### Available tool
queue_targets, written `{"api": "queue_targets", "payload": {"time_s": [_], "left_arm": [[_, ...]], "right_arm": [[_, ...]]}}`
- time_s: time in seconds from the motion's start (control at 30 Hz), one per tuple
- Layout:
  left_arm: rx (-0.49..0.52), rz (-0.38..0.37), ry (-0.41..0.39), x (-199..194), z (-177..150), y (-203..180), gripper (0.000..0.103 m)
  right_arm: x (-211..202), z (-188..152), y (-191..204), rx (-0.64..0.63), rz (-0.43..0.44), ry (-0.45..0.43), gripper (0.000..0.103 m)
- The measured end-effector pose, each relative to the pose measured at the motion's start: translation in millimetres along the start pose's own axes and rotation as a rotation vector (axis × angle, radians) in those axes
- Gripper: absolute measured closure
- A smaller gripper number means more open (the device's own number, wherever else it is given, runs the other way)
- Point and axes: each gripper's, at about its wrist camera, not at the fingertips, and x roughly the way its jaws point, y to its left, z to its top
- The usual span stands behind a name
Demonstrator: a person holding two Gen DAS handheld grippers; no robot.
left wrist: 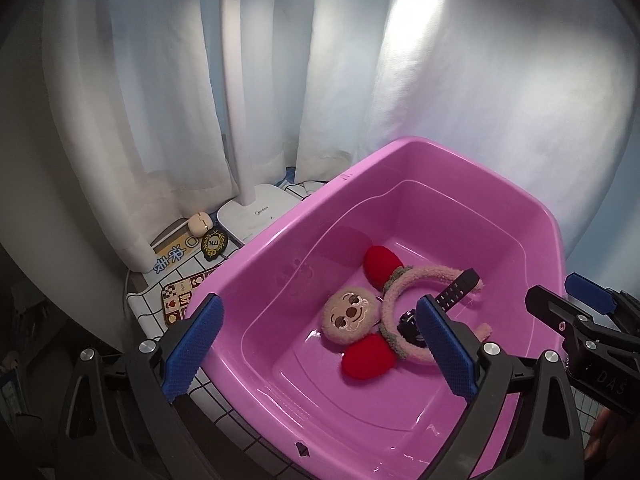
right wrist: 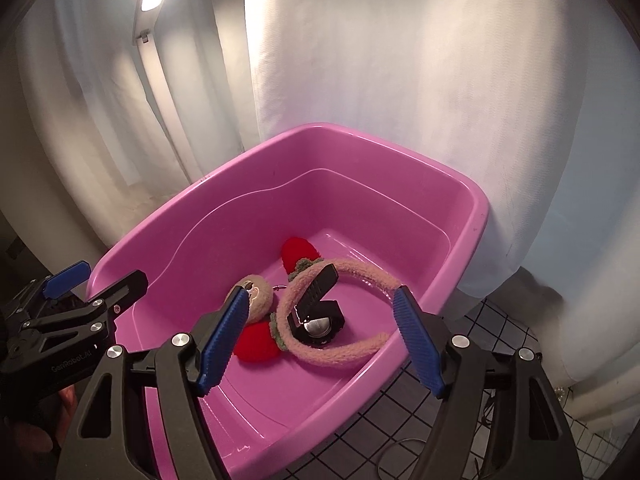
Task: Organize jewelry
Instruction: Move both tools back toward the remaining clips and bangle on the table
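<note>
A pink plastic tub [left wrist: 280, 236] [right wrist: 460, 184] sits on a grid-patterned cloth. Inside it lie a fuzzy pink headband [left wrist: 424, 276] [right wrist: 360, 272] with red plush ears and a bear face [left wrist: 350, 316] [right wrist: 260, 296], and a black watch [left wrist: 456, 292] [right wrist: 318, 320] resting within the headband's arc. My left gripper [left wrist: 320, 344] is open and empty, hovering over the tub's near left part. My right gripper [right wrist: 320, 340] is open and empty above the watch and headband. Each gripper shows at the edge of the other's view.
A white desk lamp [left wrist: 256, 208] stands behind the tub at the left, with a small cream case [left wrist: 200, 222], a black badge [left wrist: 212, 242] and cards on the cloth. White curtains hang close behind. A thin cable [right wrist: 400, 452] lies on the cloth by the tub's near corner.
</note>
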Motion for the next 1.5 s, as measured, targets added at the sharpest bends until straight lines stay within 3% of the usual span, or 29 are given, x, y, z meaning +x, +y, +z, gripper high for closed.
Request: {"api": "queue_targets", "payload": {"time_s": [0.43, 0.67, 1.0, 1.3, 1.5], "left_arm": [[0.025, 0.005, -0.024, -29.7, -9.3, -23.6, 0.007], [0.029, -0.064, -0.023, -50.0, -19.2, -48.7, 0.007], [0.079, -0.195, -0.05, -82.9, -51.0, -102.9, 0.006], [0.153, -0.272, -0.008, -92.2, -92.1, -154.9, 0.006], [0.196, -0.293, 0.063, -85.9, -127.3, -181.7, 0.006]], "right_arm": [[-37.2, -28.9, -16.8, 0.06, 0.0, -0.03, 0.032], [-83.1, -60.2, -48.4, 0.11, -0.031, -0.064, 0.032], [-149.6, -135.6, -135.0, 0.235, -0.188, -0.083, 0.032], [-161.4, -189.7, -190.7, 0.302, -0.246, -0.034, 0.032], [-144.5, -213.0, -212.6, 0.279, -0.211, 0.006, 0.032]]}}
